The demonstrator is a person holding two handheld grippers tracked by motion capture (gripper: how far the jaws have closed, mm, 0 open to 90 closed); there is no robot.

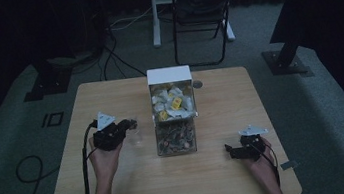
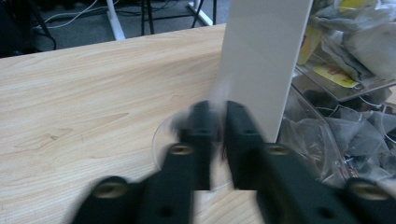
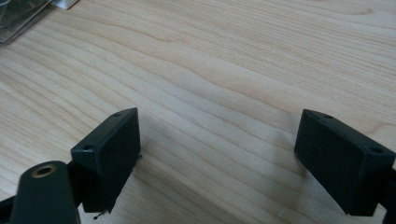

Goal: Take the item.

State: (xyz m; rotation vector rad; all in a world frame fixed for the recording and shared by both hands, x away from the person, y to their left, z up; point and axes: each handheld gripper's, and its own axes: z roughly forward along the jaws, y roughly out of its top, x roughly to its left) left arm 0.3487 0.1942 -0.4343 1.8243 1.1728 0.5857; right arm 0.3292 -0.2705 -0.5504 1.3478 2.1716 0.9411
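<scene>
A clear plastic cup (image 1: 136,133) stands on the wooden table (image 1: 121,184), left of a clear two-tier box (image 1: 194,147) with a white back. My left gripper (image 1: 131,125) reaches the cup from the left. In the left gripper view its blurred jaws (image 2: 218,112) stand a narrow gap apart over the cup's rim (image 2: 161,135), with the thin clear wall in the gap. My right gripper (image 1: 228,151) rests near the table's right front, and its jaws (image 3: 219,140) are wide open over bare wood.
The box's upper tier holds several white and yellow tea bags (image 1: 170,99); the lower tier (image 1: 175,139) holds darker sachets. Its white wall (image 2: 264,60) rises just beyond the left jaws. A small round thing (image 1: 198,84) lies behind the box. A folding chair (image 1: 201,12) stands beyond the table.
</scene>
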